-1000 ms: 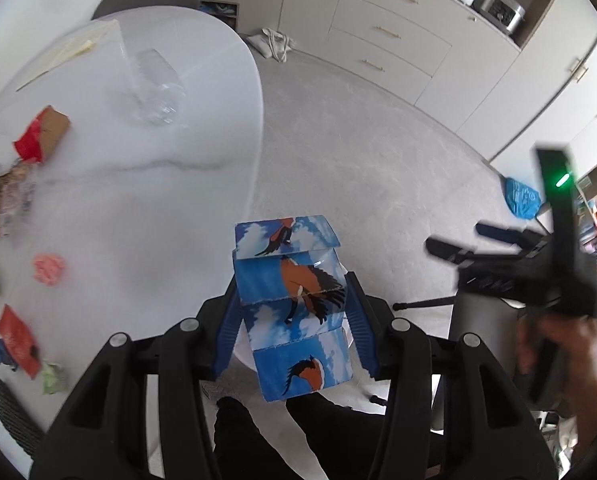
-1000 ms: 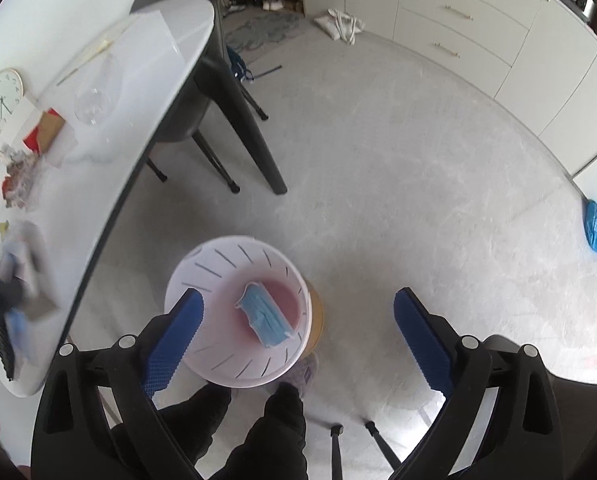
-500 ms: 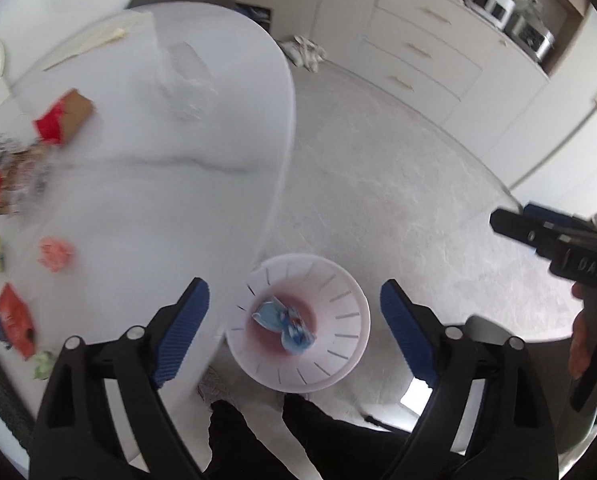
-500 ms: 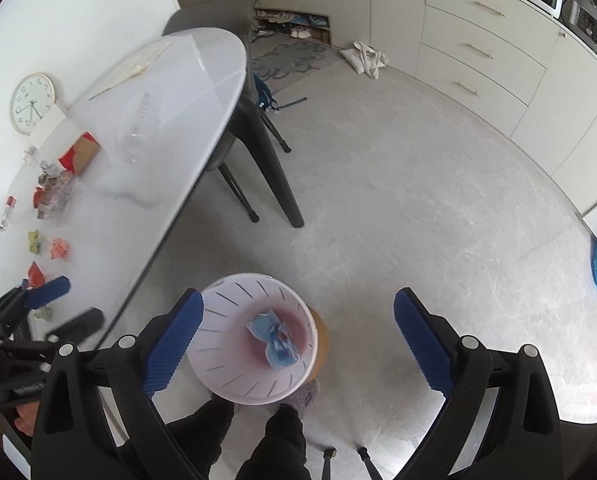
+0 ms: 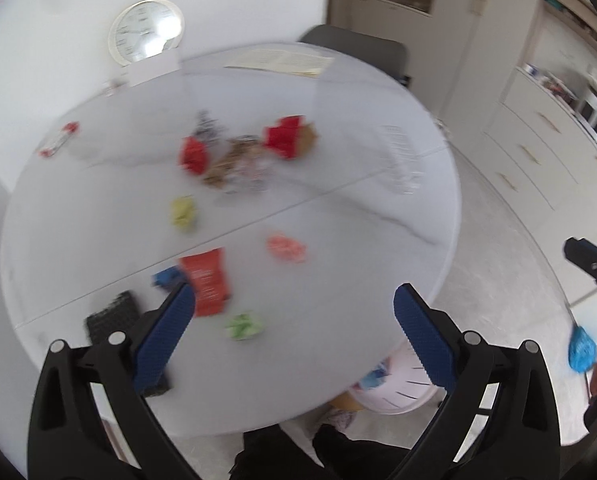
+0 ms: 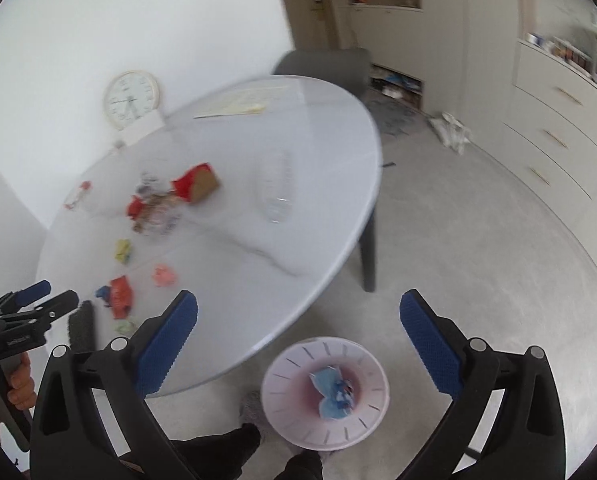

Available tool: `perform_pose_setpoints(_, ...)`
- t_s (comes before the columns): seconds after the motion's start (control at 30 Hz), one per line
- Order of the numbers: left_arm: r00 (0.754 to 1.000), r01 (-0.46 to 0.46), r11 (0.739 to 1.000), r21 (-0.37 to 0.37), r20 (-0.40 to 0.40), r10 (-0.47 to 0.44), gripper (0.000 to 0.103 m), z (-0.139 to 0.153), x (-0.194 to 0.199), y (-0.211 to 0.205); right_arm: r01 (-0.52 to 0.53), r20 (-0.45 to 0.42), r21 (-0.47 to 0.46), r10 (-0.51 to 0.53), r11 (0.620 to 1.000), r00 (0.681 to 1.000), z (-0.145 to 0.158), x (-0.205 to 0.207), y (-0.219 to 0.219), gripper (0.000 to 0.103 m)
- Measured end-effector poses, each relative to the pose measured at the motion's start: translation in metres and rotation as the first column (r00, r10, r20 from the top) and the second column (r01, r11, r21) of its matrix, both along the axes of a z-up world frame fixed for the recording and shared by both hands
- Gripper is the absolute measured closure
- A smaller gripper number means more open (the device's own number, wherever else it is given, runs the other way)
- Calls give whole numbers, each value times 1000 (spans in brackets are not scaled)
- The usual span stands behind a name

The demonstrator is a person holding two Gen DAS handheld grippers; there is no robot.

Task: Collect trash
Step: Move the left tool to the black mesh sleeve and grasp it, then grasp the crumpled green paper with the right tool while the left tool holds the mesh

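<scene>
Left gripper [image 5: 294, 320] and right gripper [image 6: 298, 328] both spread, empty; blue trash lies in bin [image 6: 286, 416] beside table [image 6: 318, 208]

White round table [image 6: 306, 168], grey chair [image 6: 322, 66] behind it, wall clock [image 6: 131, 98] on white wall [image 6: 138, 12], beige drawer cabinets [image 6: 558, 120] right, pale grey floor [image 6: 478, 232].

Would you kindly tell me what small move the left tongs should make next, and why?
Probably lower the open, empty left tongs onto the green wrapper, which lies nearest between their tips on the table, for the bin.
</scene>
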State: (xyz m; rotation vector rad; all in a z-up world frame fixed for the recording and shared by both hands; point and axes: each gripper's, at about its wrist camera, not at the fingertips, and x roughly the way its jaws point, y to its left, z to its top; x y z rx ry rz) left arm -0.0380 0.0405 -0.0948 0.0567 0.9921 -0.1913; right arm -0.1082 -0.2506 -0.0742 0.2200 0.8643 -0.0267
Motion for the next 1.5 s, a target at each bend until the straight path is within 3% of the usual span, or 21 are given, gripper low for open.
perform_pose_setpoints(0.13, 988, -150, 989, 7, -33, 150, 8, -13, -1, 63, -104, 9, -9, 104, 995, 995, 3, 24, 45, 2)
perform_pose_setpoints(0.37, 935, -335, 940, 59, -108, 339, 8, -57, 1, 153, -241, -12, 0, 241, 971, 970, -6, 58, 120, 2)
perform_pose_setpoints(0.57, 897, -403, 914, 48, -181, 404, 9, -100, 8, 212, -308, -59, 7, 307, 952, 950, -16, 79, 168, 2)
perform_pose_setpoints(0.7, 875, -428, 903, 30, -237, 423, 19, -127, 10, 239, -338, -88, -16, 336, 941, 938, -21, 88, 187, 2)
perform_pose_setpoints(0.9, 839, -478, 877, -48, -320, 440, 42, -156, 12, 255, -366, -124, -31, 360, 930, 925, -25, 100, 208, 2)
perform_pose_setpoints(1.07, 846, -477, 874, -96, -319, 426, 56, -157, 15, 249, -376, -134, -43, 367, 926, 920, -25, 106, 215, 2)
perform_pose_setpoints(1.2, 840, -494, 860, -130, -328, 433, 72, -156, 19, 242, -377, -145, -48, 367, 925, 919, -27, 110, 214, 2)
perform_pose_setpoints(1.33, 828, -513, 851, -111, -326, 456, 89, -155, 22, 235, -389, -158, -49, 378, 920, 912, -31, 111, 213, 2)
perform_pose_setpoints(1.5, 840, -504, 858, -101, -290, 459, 91, -134, 22, 230, -468, -192, -39, 453, 883, 871, -56, 109, 226, 3)
